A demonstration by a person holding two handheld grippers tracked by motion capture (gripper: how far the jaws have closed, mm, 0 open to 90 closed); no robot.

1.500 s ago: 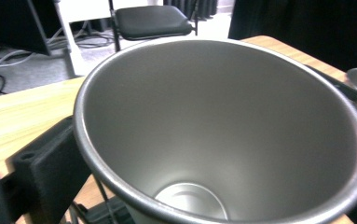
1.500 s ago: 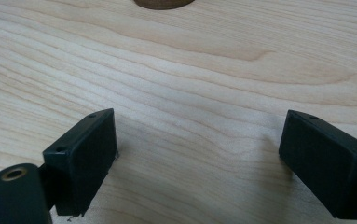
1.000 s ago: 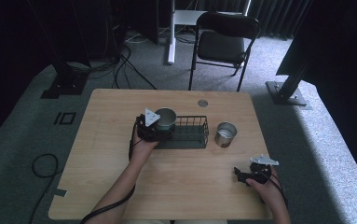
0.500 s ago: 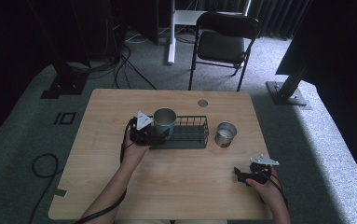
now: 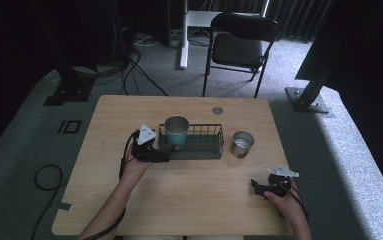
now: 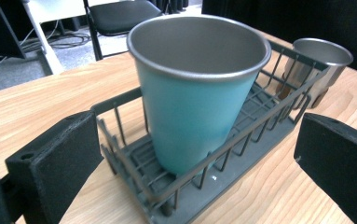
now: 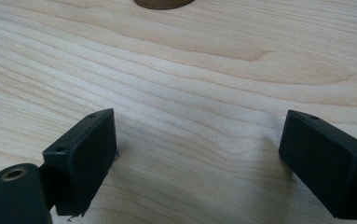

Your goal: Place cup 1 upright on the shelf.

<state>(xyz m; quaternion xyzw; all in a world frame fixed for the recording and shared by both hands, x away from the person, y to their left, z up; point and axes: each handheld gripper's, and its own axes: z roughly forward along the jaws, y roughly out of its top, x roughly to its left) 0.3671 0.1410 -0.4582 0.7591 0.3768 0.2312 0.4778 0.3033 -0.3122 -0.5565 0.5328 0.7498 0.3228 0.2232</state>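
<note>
A teal metal cup (image 5: 177,130) (image 6: 197,93) stands upright in the left end of a dark wire basket (image 5: 201,142) (image 6: 260,121) at the middle of the wooden table (image 5: 189,200). My left gripper (image 5: 162,151) (image 6: 195,156) is just left of the basket, open, with its jaws wide and apart from the cup. A plain steel cup (image 5: 241,144) (image 6: 318,63) stands on the table right of the basket. My right gripper (image 5: 259,187) (image 7: 197,158) rests low over bare wood near the front right, open with nothing between its jaws.
A folding chair (image 5: 241,47) stands behind the table's far edge. A small round grommet (image 5: 217,110) sits in the tabletop near that edge. Cables trail on the floor at the left. Bare wood lies between the two grippers.
My left gripper has drawn back from the teal cup, leftward and toward the person, leaving the cup upright in the basket. The right gripper has stayed put.
</note>
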